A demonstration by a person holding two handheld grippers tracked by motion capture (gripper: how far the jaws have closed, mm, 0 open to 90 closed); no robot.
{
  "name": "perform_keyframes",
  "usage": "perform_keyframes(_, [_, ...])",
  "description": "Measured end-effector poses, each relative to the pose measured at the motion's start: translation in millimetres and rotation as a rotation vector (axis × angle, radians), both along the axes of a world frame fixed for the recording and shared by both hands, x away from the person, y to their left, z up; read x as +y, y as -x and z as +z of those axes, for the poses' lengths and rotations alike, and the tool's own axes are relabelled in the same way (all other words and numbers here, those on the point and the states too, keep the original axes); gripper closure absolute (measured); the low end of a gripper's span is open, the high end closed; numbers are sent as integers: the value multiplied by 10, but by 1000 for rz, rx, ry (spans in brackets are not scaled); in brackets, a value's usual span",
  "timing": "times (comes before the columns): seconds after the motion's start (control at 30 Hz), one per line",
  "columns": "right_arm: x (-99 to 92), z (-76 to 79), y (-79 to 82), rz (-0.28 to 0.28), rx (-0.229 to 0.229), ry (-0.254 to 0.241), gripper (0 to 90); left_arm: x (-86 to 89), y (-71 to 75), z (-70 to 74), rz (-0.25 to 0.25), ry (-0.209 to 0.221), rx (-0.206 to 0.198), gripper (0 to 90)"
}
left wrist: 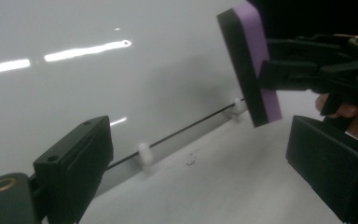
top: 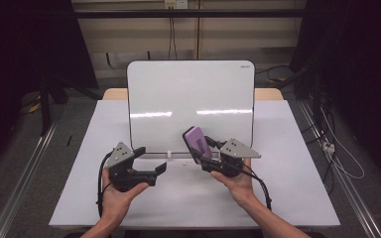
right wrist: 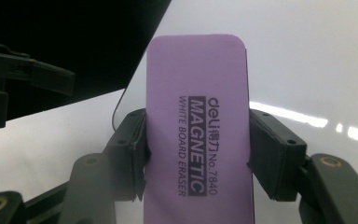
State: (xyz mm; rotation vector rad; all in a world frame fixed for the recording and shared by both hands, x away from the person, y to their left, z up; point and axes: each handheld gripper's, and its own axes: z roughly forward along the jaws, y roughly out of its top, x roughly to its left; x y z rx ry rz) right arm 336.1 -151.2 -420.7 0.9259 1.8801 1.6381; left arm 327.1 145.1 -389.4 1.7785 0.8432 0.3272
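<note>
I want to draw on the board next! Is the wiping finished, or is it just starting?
The purple rectangular whiteboard eraser is already picked up, clamped in the right gripper and held up in front of the white glossy whiteboard. The left gripper is open and empty. The board shows no marks, so I cannot tell whether wiping is over or yet to begin. The eraser has not been put down.

The lower end of the purple rectangular whiteboard eraser [right wrist: 198, 140] is cut off by the right gripper view's bottom edge.
</note>
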Motion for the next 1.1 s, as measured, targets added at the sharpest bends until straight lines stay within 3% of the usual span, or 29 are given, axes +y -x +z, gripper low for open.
perform_keyframes(0.13, [30,-17,17,15,13,-39,418,-110,12,22,25,75,-63,102])
perform_keyframes(0.27, [59,-23,21,22,18,-59,418,-199,-24,-14,69,161,-91,163])
perform_keyframes(0.37, [73,-23,16,21,19,-67,417,-267,-70,-23,78,191,-80,181])
perform_keyframes(0.43, [83,-24,14,20,18,-71,418,-304,-104,-18,84,240,-61,223])
perform_keyframes(0.53, [103,-29,17,21,20,-78,418,-374,-149,-8,87,276,-43,274])
perform_keyframes(0.7, [131,-26,25,24,17,-87,417,-474,-174,-24,91,309,-26,403])
perform_keyframes(0.93, [161,-21,28,28,33,-111,417,-542,-191,-51,58,307,-19,548])
perform_keyframes(1.1, [169,-29,24,17,35,-117,417,-565,-196,-75,67,337,-3,603])
